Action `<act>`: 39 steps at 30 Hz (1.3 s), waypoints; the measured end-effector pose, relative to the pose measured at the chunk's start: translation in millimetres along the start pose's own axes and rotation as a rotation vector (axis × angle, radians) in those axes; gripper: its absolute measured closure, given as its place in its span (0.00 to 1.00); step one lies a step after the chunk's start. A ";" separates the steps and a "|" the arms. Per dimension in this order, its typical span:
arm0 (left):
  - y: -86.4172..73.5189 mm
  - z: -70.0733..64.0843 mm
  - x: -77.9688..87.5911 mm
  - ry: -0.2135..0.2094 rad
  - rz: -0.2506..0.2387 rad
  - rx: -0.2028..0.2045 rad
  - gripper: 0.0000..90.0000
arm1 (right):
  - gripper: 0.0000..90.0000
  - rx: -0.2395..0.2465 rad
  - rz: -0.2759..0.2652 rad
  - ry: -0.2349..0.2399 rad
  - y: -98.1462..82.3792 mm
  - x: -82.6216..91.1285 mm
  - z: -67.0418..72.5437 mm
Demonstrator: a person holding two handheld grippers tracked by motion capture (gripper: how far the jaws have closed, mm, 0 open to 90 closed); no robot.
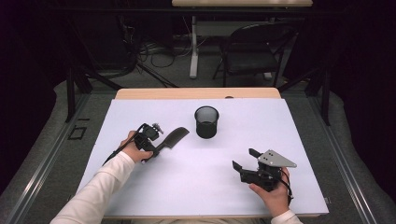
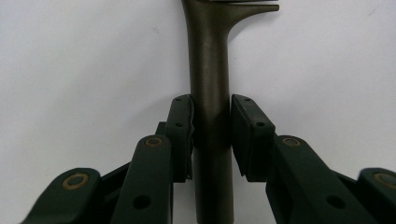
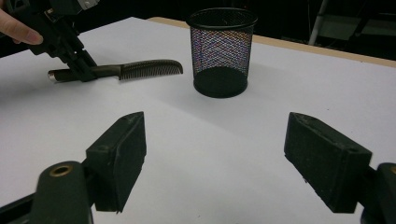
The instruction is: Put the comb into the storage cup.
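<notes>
Left gripper point(image 2: 211, 140) jaws clamp the comb point(image 2: 210, 60) by its smooth round handle, low on the white table point(image 1: 154, 196); right gripper point(image 3: 215, 158) gapes empty; mesh cup point(image 3: 221, 51) stands beyond.

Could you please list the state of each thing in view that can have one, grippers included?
Comb: lying flat on the white table cover, handle between the left gripper's jaws.
Left gripper: jaws closed on the comb's handle, pads touching both sides.
Right gripper: jaws wide open, nothing between them, held above the table.
Mesh pen cup: upright, empty, standing apart from the comb.
Folding chair: unfolded, unoccupied, behind the table.
</notes>
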State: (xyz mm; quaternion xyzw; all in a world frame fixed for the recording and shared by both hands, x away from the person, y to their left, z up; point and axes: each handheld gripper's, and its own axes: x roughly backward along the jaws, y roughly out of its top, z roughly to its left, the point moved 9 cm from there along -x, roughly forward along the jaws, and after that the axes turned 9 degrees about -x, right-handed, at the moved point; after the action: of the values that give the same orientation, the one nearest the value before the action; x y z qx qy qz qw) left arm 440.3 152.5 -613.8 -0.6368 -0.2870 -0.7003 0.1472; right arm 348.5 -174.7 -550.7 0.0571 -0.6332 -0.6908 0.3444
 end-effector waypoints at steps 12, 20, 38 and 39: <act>-0.1 0.8 0.0 -0.007 0.007 0.013 0.80 | 0.23 0.001 0.001 0.001 -0.2 -0.2 0.3; 0.0 1.5 -0.2 -0.015 0.003 0.030 0.80 | 0.23 0.001 0.002 0.000 -0.3 -0.2 0.0; 0.4 2.6 0.2 -0.027 0.003 0.060 0.81 | 0.23 0.003 0.002 -0.001 -0.7 -0.8 0.1; 0.4 2.7 0.2 -0.027 0.003 0.061 0.81 | 0.23 0.004 0.002 0.001 -0.7 -0.9 0.1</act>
State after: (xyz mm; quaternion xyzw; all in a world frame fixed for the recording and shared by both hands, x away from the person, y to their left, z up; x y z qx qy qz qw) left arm 442.7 153.8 -613.5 -0.6418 -0.3091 -0.6824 0.1637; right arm 348.9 -174.2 -551.6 0.0573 -0.6345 -0.6892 0.3452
